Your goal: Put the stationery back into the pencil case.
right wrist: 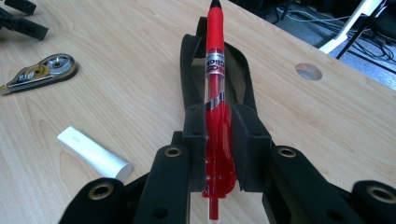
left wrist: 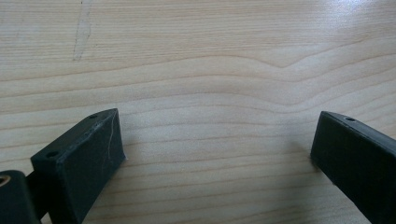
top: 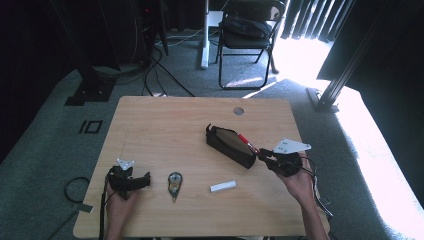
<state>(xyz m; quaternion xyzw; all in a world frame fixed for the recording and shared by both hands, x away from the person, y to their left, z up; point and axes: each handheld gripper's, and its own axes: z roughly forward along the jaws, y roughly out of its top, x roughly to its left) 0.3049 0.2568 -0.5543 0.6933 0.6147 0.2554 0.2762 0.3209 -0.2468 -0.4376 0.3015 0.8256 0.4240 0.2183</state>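
the right tongs [right wrist: 218,135] are clamped on a red pen [right wrist: 217,93], its tip over the open black pencil case [top: 231,145] on the desk [top: 165,125]; the case's contents are too dark to tell. the left tongs [left wrist: 217,154] stand wide apart, holding nothing, just above bare desk. a correction tape dispenser [top: 174,184] and a white eraser [top: 223,186] lie between the hands.

A: What's lying on the wooden table [top: 150,120]?

B: 1 correction tape dispenser [top: 174,184] near the front edge, and 1 short white stick [top: 222,186] just to its right. They're apart.

A: Anything in the tabletop itself?

B: 1 round hole [top: 238,110] near the far edge.

A: And beyond it?

B: 1 black folding chair [top: 248,35] on grey carpet, with cables [top: 160,70] trailing across the floor.
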